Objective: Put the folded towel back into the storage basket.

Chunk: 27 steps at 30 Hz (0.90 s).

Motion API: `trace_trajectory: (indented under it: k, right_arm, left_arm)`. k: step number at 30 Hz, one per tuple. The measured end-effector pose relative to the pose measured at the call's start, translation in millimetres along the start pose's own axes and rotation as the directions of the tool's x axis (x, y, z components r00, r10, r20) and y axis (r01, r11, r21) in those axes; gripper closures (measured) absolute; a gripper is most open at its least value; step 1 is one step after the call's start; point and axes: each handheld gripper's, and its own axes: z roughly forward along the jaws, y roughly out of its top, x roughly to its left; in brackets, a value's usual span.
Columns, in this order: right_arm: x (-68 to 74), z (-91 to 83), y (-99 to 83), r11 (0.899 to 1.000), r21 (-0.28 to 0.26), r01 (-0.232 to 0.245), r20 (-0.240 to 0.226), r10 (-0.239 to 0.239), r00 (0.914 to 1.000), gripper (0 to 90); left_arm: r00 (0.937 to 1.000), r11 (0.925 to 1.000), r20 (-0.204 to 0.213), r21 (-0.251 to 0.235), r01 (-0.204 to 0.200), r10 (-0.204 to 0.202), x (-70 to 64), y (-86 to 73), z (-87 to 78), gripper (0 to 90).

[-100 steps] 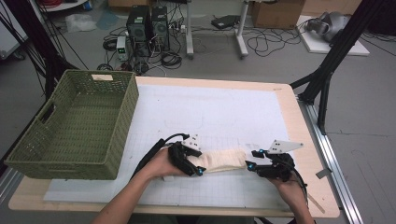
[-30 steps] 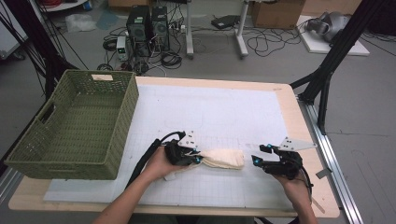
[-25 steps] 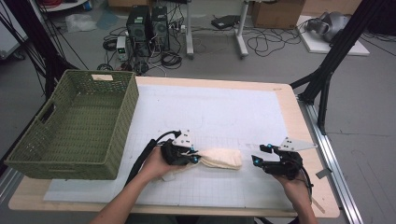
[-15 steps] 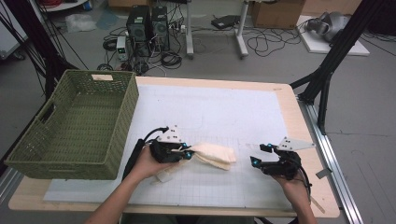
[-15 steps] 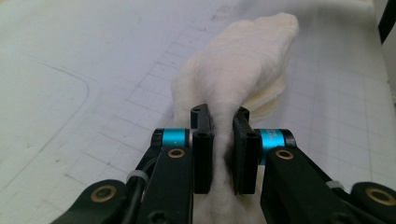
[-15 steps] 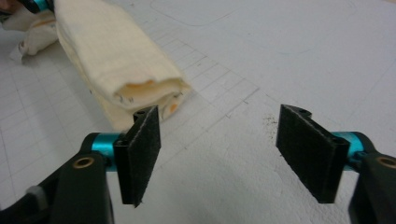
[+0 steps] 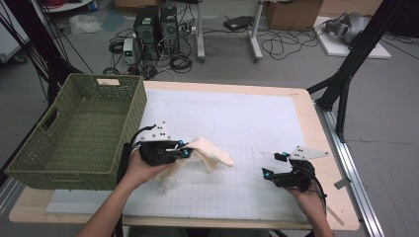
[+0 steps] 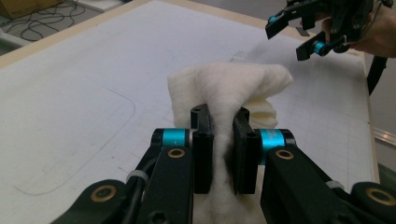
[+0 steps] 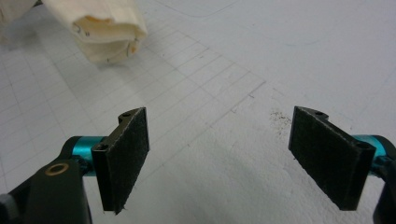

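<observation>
In the high view, a cream cloth [image 7: 210, 154] is being held by the left gripper [image 7: 184, 151] just right of the green basket [image 7: 79, 129], on the near left part of the white mat [image 7: 237, 123]. One end of the cloth is being carried clear of the mat while its folds are drooping on either side, probably so that it can be taken over the near rim of the basket. The right gripper [image 7: 274, 165] is being kept near the right edge, well apart from the cloth, presumably so as not to be in the way.

In the left gripper view, the cloth [image 8: 224, 88] is being pinched between the two black jaws, which are being pressed together on a gathered ridge of fabric; a bunched grip like this is likely being used so the soft material cannot slip. The right gripper [image 8: 303, 28] is being seen farther off, at the top right.

In the right gripper view, the jaws are being held wide apart with nothing between them, above the gridded mat [image 9: 224, 74]. The folded end of the cloth [image 9: 100, 28] is being seen at the far left, untouched by them.
</observation>
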Motion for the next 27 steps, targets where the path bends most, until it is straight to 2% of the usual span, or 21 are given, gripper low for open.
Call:
trace_trajectory:
  k: [8, 14, 27]
  right_arm:
    - [0.1, 1.6, 0.1, 1.000, 0.004, 0.007, 0.002, -0.007, 1.0000, 18.0]
    - [0.2, 1.3, 0.3, 1.000, 0.000, 0.012, 0.002, -0.012, 0.9999, 17.7]
    - [0.2, 1.6, 0.4, 1.000, 0.000, 0.010, 0.005, -0.010, 0.9999, 17.7]
  left_arm:
    - [0.9996, 0.9996, -0.028, -0.027, -0.001, 0.000, 3.3, 12.1, -18.3, 80.5]
    - [0.9980, 0.9971, -0.060, -0.074, 0.016, -0.021, 8.7, 22.3, -38.0, 80.5]
    - [0.9896, 0.9930, -0.141, -0.118, 0.010, -0.027, 21.9, 37.7, -80.3, 80.5]
